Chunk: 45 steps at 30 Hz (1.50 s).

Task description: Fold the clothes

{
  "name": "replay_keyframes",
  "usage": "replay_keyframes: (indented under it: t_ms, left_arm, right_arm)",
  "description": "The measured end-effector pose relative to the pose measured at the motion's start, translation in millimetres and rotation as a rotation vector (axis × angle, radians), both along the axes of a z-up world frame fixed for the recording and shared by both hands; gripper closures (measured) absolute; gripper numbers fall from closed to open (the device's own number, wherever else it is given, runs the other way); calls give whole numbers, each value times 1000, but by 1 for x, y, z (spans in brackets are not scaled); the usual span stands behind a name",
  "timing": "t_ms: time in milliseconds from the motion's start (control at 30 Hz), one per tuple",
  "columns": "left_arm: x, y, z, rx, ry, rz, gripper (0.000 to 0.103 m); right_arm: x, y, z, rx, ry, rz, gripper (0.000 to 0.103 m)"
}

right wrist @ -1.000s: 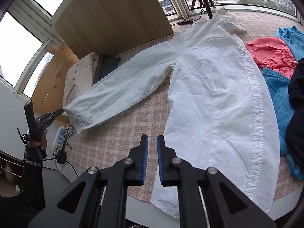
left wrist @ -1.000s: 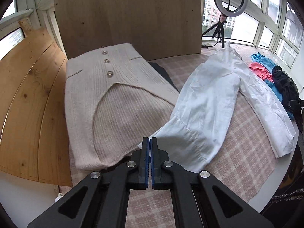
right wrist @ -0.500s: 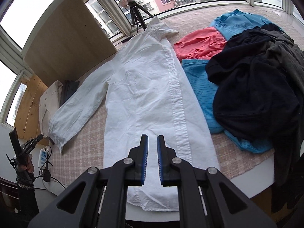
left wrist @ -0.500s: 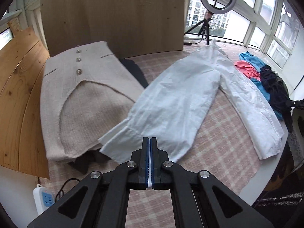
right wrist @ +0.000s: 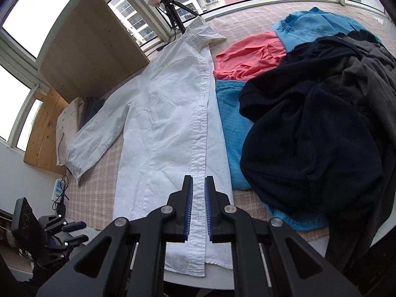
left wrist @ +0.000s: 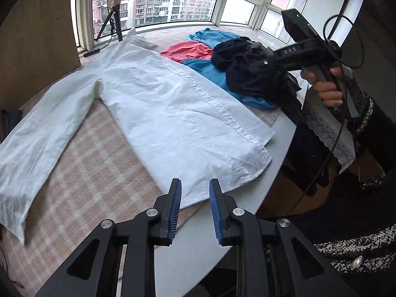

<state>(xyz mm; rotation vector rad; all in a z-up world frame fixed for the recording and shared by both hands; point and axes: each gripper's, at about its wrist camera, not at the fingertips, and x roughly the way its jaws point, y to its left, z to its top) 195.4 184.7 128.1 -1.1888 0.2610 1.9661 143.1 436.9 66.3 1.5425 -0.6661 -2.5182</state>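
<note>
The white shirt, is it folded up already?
No, the white shirt lies spread flat on the checked cloth with one sleeve stretched out to the side.

Left gripper fingers apart, empty, above white shirt hem.

A white shirt lies flat on the checked cloth, front up, folded in half along its length so the button placket runs down its right edge. Its collar points away from the tongs and its hem lies nearest them, over the table's edge. One sleeve stretches out to the left. Just right of it lie a coral garment and blue garments, with a dark heap piled over them.
</note>
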Motion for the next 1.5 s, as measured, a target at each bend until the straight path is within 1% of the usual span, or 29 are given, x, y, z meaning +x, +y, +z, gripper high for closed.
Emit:
replay_keyframes:
  t_ms: [100,167,200,267,300,333,433,467,600,700,767,800,833,900,967,1067,1300,1367,1400,1467,1500]
  left_arm:
    - [17,46,-13,-21,-16,84,81]
    - [26,74,-22,-45,-18,133,81]
    - [31,87,-25,-57,-17,155,79]
    - [37,112,-31,-74,-18,202,73]
    - [39,123,-34,-79,-20,226,70]
    - [39,132,-37,-98,-17,248,69]
    - [38,159,-44,-164,-1,306,69]
    - [37,164,-46,-173,2,320,69]
    - [30,173,-50,-174,-32,385,69]
    - [27,178,-54,-192,-46,415,68]
    - [26,181,-56,-209,-46,427,64]
    - [26,181,-57,-216,-46,434,62]
    - [26,181,-58,-219,-52,440,61]
    - [25,181,-62,-222,-78,445,59]
    - [25,180,-63,-229,-85,455,58]
    - [24,178,-65,-219,-94,473,58]
    - [24,179,-77,-226,-113,482,58]
    - [25,179,-79,-230,-111,477,59]
    - [26,179,-79,-233,-109,476,61]
    - [27,179,-80,-247,-99,476,67]
    - [28,177,-79,-254,-95,480,76]
  right_arm:
    - [-36,11,12,-12,25,107,93]
    - [-63,15,18,0,37,181,93]
    - [-77,17,19,6,39,214,93]
    - [-108,22,21,0,32,267,93]
    - [-125,26,20,-21,26,280,93]
    - [-143,30,19,-48,16,286,92]
    - [-199,45,6,-117,-28,259,92]
    - [-217,48,0,-136,-43,250,92]
    - [-274,53,-33,-187,-105,236,92]
    - [-298,47,-62,-199,-171,256,92]
    - [-307,41,-76,-196,-196,276,92]
    - [-311,38,-81,-190,-200,284,90]
    - [-314,35,-85,-182,-203,289,81]
    - [-321,31,-92,-162,-207,297,72]
    - [-325,28,-97,-125,-204,301,72]
    - [-329,24,-101,-83,-209,314,72]
    - [-328,19,-103,-91,-199,348,72]
    - [-328,18,-104,-92,-198,360,76]
    - [-328,17,-104,-91,-197,368,81]
    - [-328,14,-104,-82,-198,374,85]
    - [-327,11,-104,-81,-197,377,88]
